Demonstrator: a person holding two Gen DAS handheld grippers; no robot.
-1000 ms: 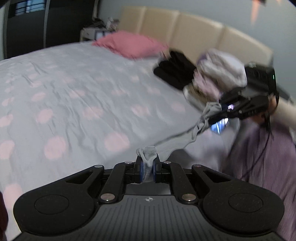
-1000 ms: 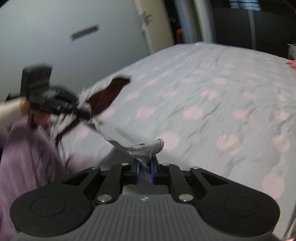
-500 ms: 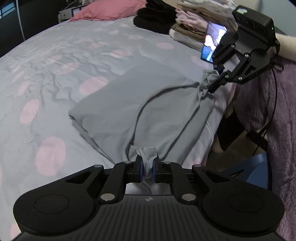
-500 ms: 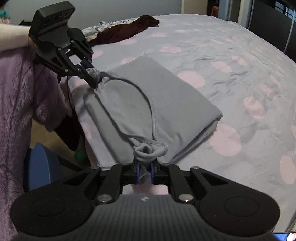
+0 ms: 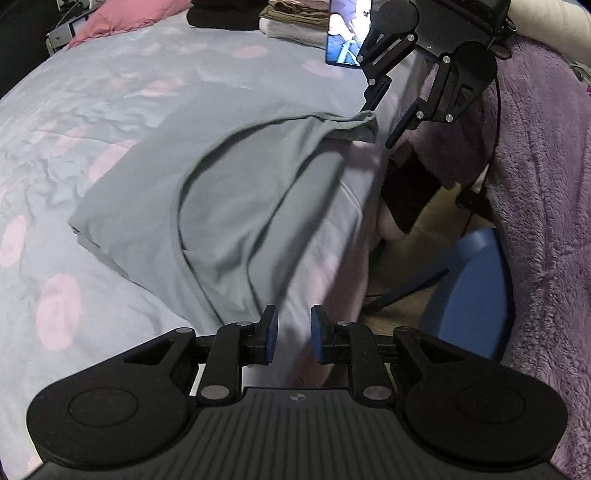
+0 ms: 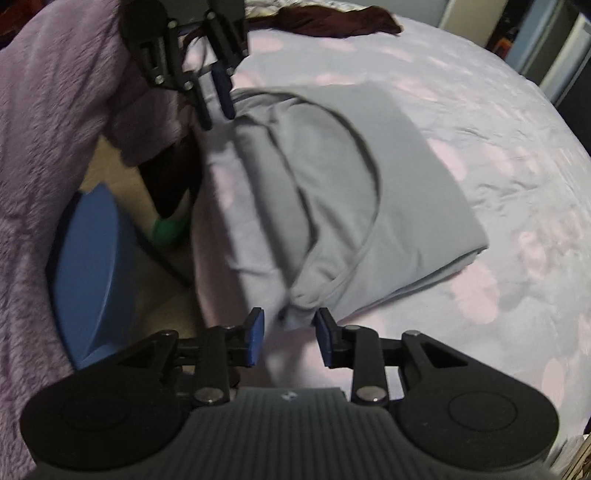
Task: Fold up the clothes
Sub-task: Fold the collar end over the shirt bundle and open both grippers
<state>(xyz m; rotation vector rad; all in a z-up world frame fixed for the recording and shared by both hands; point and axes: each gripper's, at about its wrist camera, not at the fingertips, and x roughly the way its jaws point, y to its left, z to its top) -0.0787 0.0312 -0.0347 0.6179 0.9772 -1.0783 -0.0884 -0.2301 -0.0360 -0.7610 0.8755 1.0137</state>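
Bed (image 5: 110, 92), folded grey garment (image 5: 221, 192), neckline toward edge

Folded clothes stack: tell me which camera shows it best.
Left wrist view: the folded clothes stack lies at the top edge, beyond the grey garment. The right wrist view does not show it.

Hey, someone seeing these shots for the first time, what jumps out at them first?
A folded grey garment lies at the edge of a bed whose pale cover has pink spots. The left gripper and right gripper hang at its two near corners, jaws apart and empty. A fluffy purple robe fills the side nearest the person.
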